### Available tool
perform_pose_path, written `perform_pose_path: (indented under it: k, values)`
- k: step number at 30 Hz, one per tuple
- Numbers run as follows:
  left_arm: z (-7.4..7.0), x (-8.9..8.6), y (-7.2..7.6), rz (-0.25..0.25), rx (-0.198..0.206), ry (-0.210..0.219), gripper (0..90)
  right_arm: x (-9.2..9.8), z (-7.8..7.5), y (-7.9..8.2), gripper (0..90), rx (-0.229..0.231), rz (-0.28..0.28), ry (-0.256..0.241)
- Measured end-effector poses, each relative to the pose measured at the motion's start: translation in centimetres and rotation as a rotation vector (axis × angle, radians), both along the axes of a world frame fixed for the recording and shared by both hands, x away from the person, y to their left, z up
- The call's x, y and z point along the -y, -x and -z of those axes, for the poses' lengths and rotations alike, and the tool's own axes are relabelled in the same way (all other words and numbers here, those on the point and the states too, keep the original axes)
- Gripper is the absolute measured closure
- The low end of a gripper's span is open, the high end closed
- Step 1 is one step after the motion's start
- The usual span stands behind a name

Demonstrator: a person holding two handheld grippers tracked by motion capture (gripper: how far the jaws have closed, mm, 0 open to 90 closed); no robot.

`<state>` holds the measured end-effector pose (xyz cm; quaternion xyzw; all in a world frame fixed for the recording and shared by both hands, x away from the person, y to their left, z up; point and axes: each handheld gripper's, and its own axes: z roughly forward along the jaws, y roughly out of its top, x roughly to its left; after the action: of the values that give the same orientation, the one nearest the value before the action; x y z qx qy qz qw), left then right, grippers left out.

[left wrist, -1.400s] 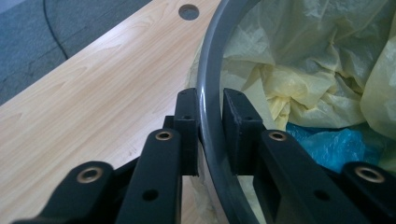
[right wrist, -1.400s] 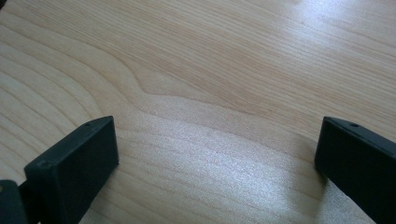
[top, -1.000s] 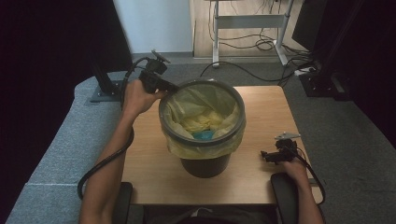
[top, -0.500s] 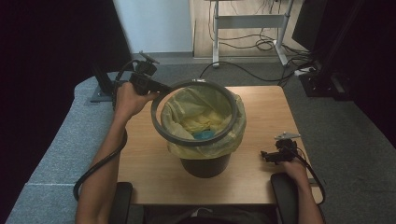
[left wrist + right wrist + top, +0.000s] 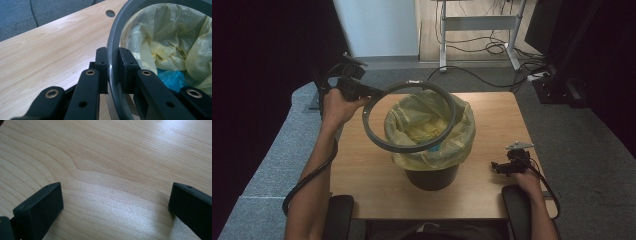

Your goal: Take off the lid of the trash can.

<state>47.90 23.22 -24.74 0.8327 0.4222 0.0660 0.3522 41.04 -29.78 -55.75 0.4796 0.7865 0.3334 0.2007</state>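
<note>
Grey bin ring (image 5: 377,142) lifted off and hanging tilted over the bin

It's a thin, round dark-grey hoop, far edge higher, near edge dipping across the yellow bag's (image 5: 452,145) front. The bag lines a black bin (image 5: 432,177) mid-table, crumpled and folded over the rim, something blue (image 5: 172,78) inside.

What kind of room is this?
Probably an office or lab workroom. A wooden table stands on grey carpet, another desk's metal frame has cables under it, and a lined bin sits on the table.
</note>
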Motion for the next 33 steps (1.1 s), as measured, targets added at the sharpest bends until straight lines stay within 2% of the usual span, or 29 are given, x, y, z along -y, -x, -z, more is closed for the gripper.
perform_pose_path:
  k: [6,13,21,33]
  values:
    - [0.5,-1.5,0.5,-0.028,0.000,0.001,78.9,0.0,0.0,0.0,0.0,0.000,-0.002,0.000]
    - [1.3,-3.8,0.9,-0.061,-0.011,0.026,78.9,0.0,0.0,0.0,0.0,0.001,-0.003,0.000]
    - [1.5,-6.4,1.6,-0.097,-0.021,0.053,78.9,0.0,0.0,0.0,0.0,0.001,-0.002,0.000]
    - [2.0,-9.9,2.9,-0.158,-0.015,0.053,78.9,0.0,0.0,0.0,0.0,0.001,-0.001,0.001]
